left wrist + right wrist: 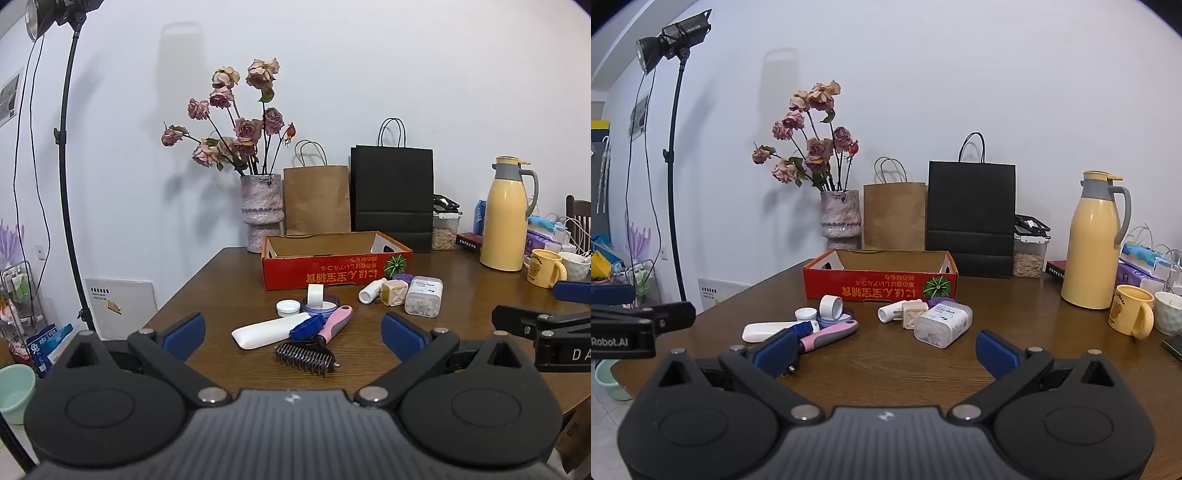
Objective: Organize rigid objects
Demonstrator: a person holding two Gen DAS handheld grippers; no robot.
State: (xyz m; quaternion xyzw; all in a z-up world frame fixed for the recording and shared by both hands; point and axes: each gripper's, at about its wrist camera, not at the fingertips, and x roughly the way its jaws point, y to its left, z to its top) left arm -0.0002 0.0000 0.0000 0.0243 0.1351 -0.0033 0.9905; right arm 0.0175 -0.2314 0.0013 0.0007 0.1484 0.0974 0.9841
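Note:
An open red cardboard box (334, 273) (879, 286) stands mid-table, its inside hidden by the front wall. In front of it lie a white tube (271, 329) (764, 331), a pink-handled pet comb (314, 345) (829, 334), a white cap (288, 307), a tape roll (316, 295) (831, 307) on a blue lid, a small white bottle (371, 290) (891, 312), a cream cube (394, 292) (914, 314) and a clear pin box (423, 301) (943, 324). My left gripper (293, 334) is open above the comb. My right gripper (886, 347) is open, empty, over bare table.
Behind the box stand a vase of dried roses (261, 210), a brown bag (317, 199), a black bag (392, 195) and a jar of grain (445, 230). A yellow thermos (506, 218) and mugs (546, 272) sit right. A light stand (66, 177) rises left.

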